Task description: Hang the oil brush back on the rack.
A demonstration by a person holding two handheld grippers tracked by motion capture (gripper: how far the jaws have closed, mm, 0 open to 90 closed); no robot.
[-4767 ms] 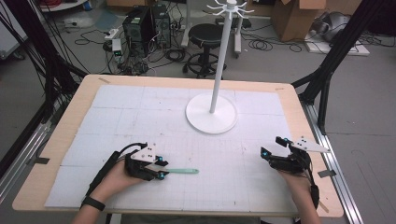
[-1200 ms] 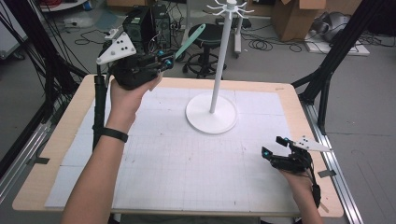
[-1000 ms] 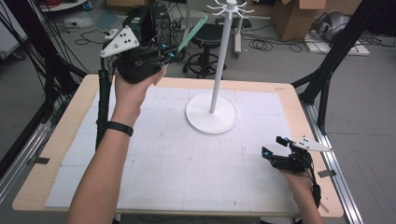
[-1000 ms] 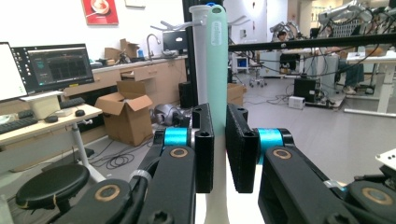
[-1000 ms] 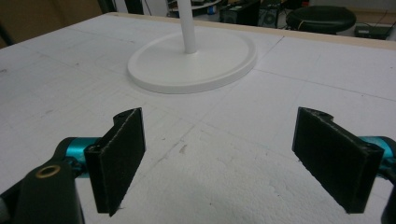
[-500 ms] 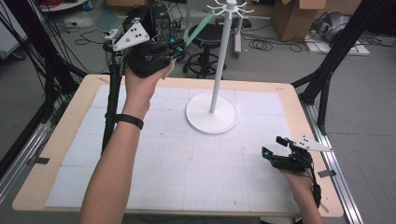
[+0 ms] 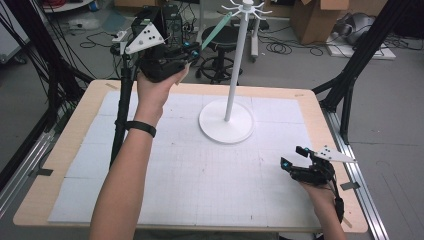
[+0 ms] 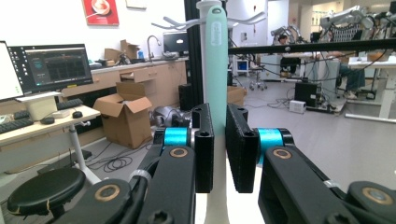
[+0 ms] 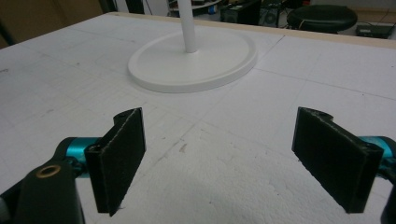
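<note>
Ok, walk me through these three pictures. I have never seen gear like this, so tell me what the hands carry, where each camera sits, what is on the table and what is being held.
No robot arm is at work here: a person holds a two-jaw gripper in each hand. The high view looks down on the table from above the person's side. The other two pictures come from cameras riding on the grippers, looking along their black jaws.

On the white-covered table stands a white hook stand, a pole on a round base with hooks at the top.

The left gripper, raised high, is shut on a mint-green flat stick, its tip up near the hooks. The right gripper rests low near the table's right edge, jaws wide apart and holding nothing.
</note>
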